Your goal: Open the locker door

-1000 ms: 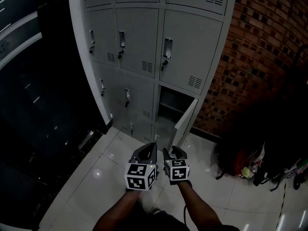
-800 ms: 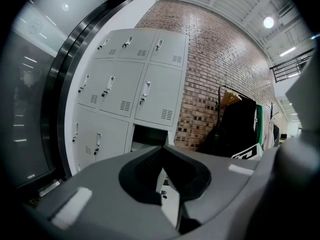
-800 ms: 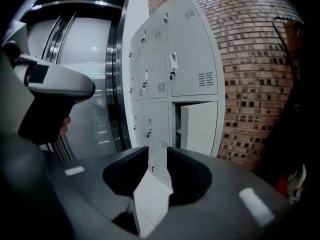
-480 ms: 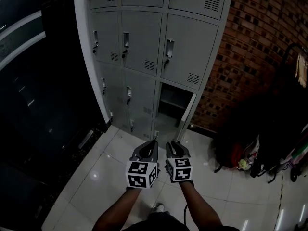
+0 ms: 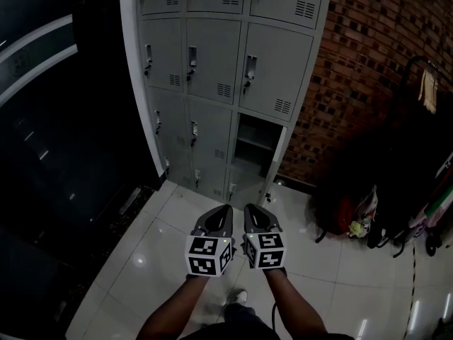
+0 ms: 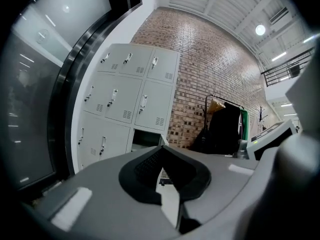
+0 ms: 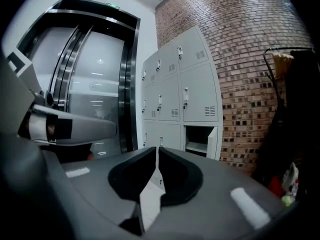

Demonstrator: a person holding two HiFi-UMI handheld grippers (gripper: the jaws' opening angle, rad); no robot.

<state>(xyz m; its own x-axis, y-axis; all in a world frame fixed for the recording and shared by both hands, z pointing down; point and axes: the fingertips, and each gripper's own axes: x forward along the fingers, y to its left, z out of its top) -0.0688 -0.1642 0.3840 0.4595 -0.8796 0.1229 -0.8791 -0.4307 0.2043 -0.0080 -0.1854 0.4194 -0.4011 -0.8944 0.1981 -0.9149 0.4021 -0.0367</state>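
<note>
Pale floor tiles (image 5: 134, 268) run up to a grey locker bank (image 5: 212, 62) set against a brick wall (image 5: 368, 62). As I judge it, the door (image 5: 277, 163) could drift back towards closed, because nothing holds it. It stands ajar at the lower right compartment (image 5: 256, 137), edge-on in the head view, and neither claw touches it. A fresh reach with jaws pressed together could only bump the panel and might knock it closed.

The left claw (image 5: 226, 208) has its jaws together on nothing. The right claw (image 5: 248, 207) has just been closing, and its jaws now meet with nothing between them. Both hang side by side over the tiles, pointing at the lockers. The door is well apart from them, ahead and a little to the right of the right claw's tips.
</note>
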